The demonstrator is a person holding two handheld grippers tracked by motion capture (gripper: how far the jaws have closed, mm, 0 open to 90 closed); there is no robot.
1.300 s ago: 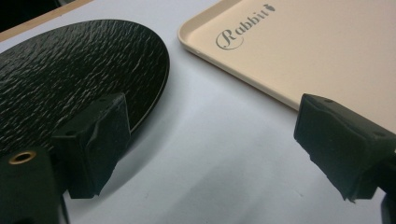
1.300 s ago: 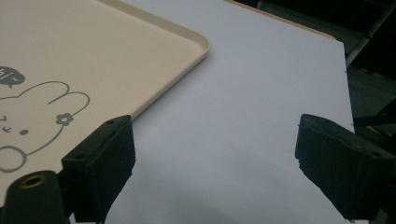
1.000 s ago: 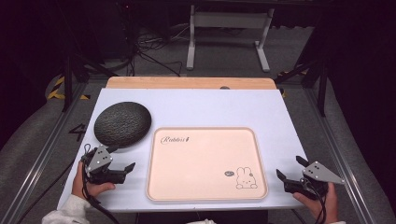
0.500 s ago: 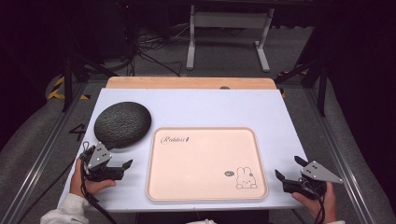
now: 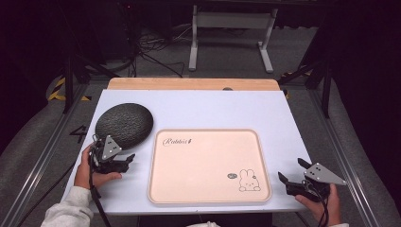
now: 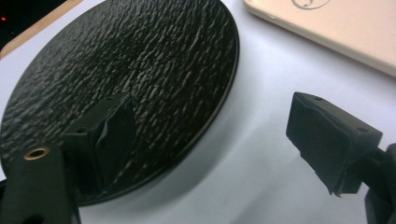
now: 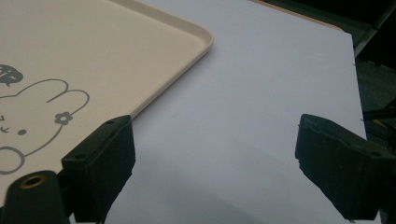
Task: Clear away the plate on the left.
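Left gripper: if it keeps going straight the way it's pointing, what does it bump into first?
Probably the black plate. In the left gripper view the left gripper is open, one jaw already over the plate's near edge, the other over bare table. The pink tray lies off to the side.

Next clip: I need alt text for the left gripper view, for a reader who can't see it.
The left tool, jaws wide open, sits low over a white table at the near edge of a round, black, rough-textured plate; one jaw overlaps the plate's rim, the other stands over bare table. A corner of a pale pink tray shows at upper right.
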